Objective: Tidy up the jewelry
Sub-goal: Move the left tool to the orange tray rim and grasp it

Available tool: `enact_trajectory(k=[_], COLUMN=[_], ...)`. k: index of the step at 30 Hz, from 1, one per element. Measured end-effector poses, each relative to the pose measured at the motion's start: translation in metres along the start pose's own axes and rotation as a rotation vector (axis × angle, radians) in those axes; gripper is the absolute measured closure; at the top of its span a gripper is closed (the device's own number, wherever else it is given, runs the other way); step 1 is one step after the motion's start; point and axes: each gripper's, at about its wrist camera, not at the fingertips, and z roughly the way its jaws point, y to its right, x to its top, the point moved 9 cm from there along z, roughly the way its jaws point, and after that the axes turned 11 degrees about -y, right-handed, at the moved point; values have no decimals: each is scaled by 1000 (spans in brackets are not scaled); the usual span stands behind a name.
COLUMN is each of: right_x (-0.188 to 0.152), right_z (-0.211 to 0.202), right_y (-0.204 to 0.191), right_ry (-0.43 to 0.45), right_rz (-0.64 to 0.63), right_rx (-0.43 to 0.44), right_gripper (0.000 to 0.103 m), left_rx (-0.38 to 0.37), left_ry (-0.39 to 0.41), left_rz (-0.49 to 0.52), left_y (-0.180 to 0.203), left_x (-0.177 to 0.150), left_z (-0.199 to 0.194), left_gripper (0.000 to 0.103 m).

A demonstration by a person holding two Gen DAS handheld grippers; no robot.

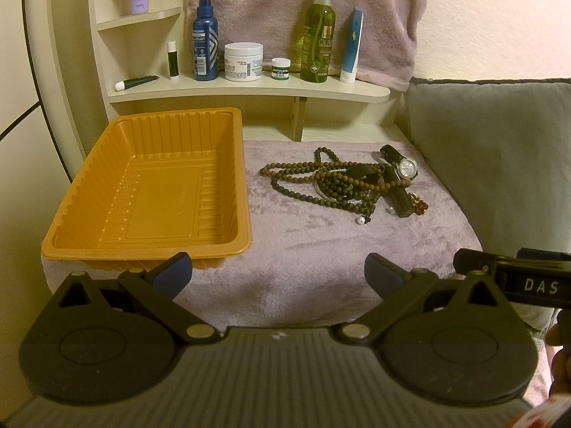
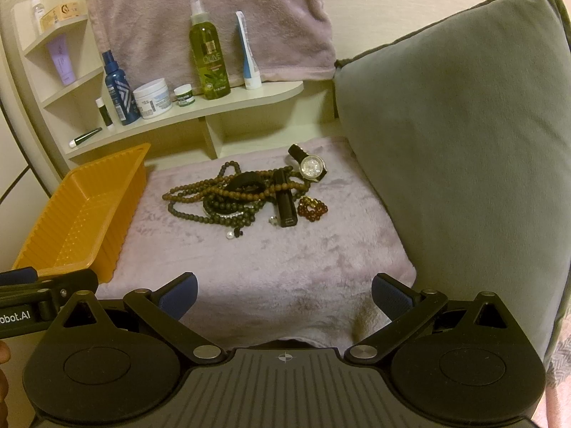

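A tangled pile of bead necklaces (image 1: 321,182) (image 2: 221,196) lies on a lilac towel (image 1: 303,249) (image 2: 267,256). With it are a black-strapped watch (image 1: 407,167) (image 2: 312,167), a black tube (image 1: 399,196) (image 2: 284,199) and an amber bead bracelet (image 2: 313,208). An empty orange tray (image 1: 228,164) (image 2: 46,249) stands left of the pile. My left gripper (image 1: 278,273) is open and empty, near the towel's front edge. My right gripper (image 2: 284,290) is open and empty, also well short of the pile.
A grey cushion (image 1: 492,149) (image 2: 456,149) walls the right side. A shelf (image 1: 249,89) (image 2: 200,110) behind holds bottles, jars and tubes. A hanging towel (image 1: 285,10) drapes behind it. The right gripper's body (image 1: 517,278) shows in the left view.
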Motion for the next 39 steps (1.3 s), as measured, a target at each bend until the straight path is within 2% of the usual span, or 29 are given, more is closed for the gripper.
enact_trajectory(k=[6,11,15,20,23,30,32,39], right_x=[1,1,8,22,29,38,38,42], right_z=[0,2,5,9,14,37,46,68], right_y=[-1,0,-3,-5,-8,-17,-21,-32], right_ry=[0,12,38,78,88,60,44,8], right_rz=[-1,-6,-18,-22,-31,-48,-56,-76], right_rx=[0,5,18,35,38,32,28,20], right_gripper=[0,0,0,0,0,0,0,0], left_rx=[-4,-27,-36,-2,41,161,153,93], left_ry=[3,24,55,120,156,178,174,157], left_rz=[-7,-68,-145,-237,-291,-353,-392,-453], left_y=[0,-14,-41,-90,-126,-189,-200,-214], left_x=[0,5,14,25,26,13,8,-4], left_z=[0,-4,-8,-15,-16,5,12,37], left_gripper=[1,1,1,1,1,5,10,18])
